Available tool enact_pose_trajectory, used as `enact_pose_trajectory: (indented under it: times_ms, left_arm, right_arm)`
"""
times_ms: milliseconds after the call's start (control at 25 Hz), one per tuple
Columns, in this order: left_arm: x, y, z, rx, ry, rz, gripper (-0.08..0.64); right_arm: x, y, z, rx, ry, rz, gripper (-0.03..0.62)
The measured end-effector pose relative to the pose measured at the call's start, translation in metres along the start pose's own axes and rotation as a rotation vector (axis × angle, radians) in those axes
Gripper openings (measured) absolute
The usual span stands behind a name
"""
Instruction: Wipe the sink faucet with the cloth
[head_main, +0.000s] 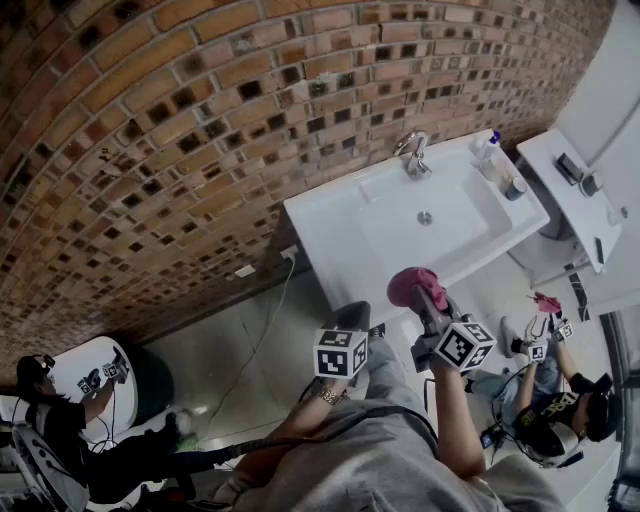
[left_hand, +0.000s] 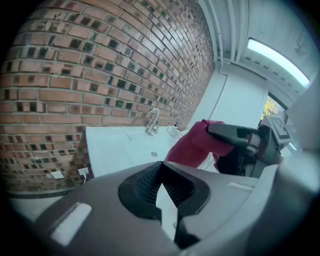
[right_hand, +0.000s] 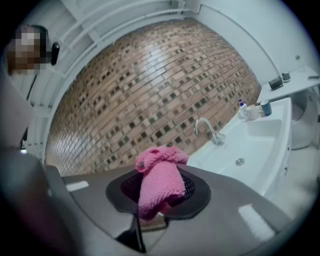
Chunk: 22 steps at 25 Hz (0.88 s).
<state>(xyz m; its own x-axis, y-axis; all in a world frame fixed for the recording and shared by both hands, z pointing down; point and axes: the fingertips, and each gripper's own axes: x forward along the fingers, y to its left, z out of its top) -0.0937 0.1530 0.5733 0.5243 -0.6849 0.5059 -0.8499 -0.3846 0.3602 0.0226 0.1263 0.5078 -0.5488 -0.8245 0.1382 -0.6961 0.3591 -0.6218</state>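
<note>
A chrome faucet (head_main: 412, 155) stands at the back of the white sink (head_main: 340, 225), against the brick wall. My right gripper (head_main: 428, 298) hovers just in front of the sink's near edge, shut on a bunched pink cloth (head_main: 415, 284). In the right gripper view the cloth (right_hand: 160, 182) fills the jaws, and the faucet (right_hand: 207, 131) lies ahead to the right, well apart. My left gripper (head_main: 352, 318) hangs beside it to the left, shut with nothing in it. The left gripper view shows its jaws (left_hand: 161, 167) touching at the tips, with the cloth (left_hand: 192, 145) and faucet (left_hand: 152, 121) beyond.
A soap bottle (head_main: 487, 150) and a small jar (head_main: 515, 187) stand on the sink's right rim. A white shelf (head_main: 575, 205) with small items lies further right. A wall socket with a cable (head_main: 290, 253) sits left of the sink. Other people with grippers stand at lower left (head_main: 60, 425) and lower right (head_main: 555, 410).
</note>
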Motion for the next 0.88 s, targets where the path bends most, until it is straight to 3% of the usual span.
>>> enact_pose_trajectory:
  times_ms: [80,160,280,360,560,720,880]
  left_arm:
    - [0.029,0.0,0.022,0.012,-0.013,0.009,0.014]
    - [0.056,0.008,0.046,0.021,-0.008,0.038,0.015]
    - [0.09,0.025,0.09,0.02,-0.011,0.095,0.014]
    - [0.108,0.03,0.114,0.015,-0.03,0.12,0.015]
    - [0.141,0.036,0.136,0.041,-0.018,0.159,0.015]
    - [0.152,0.053,0.147,0.055,0.003,0.191,0.015]
    - [0.161,0.067,0.164,0.069,-0.003,0.206,0.015]
  right_arm:
    - [0.026,-0.051,0.042,0.028,-0.046,-0.035,0.087]
    - [0.062,-0.091,0.07,0.032,-0.024,-0.059,0.087]
    - [0.127,-0.12,0.113,-0.067,0.01,-0.014,0.087]
    - [0.166,-0.147,0.149,-0.036,-0.042,0.022,0.087]
    - [0.257,-0.231,0.203,0.214,-0.138,0.031,0.087]
    - [0.307,-0.272,0.194,0.497,-0.205,0.026,0.088]
    - [0.318,-0.288,0.179,0.809,-0.371,0.098,0.089]
